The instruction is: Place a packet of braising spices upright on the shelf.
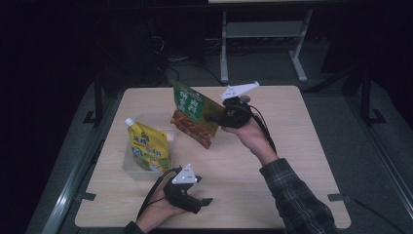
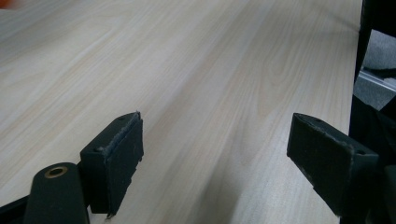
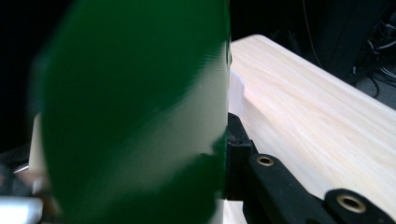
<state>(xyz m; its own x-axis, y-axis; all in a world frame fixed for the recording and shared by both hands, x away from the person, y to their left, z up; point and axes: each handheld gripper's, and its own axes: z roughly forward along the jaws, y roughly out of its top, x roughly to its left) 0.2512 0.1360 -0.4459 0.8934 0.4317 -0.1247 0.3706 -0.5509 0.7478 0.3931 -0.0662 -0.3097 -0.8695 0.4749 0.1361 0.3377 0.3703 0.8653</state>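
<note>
The right gripper clamps the green packet above the table; the left gripper gapes empty near the table's front edge.

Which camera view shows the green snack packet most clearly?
The high view: the green snack packet shows whole, held above the table by the right gripper. The right gripper view gives a blurred green surface close to the camera. The left gripper view looks along bare tabletop.
</note>
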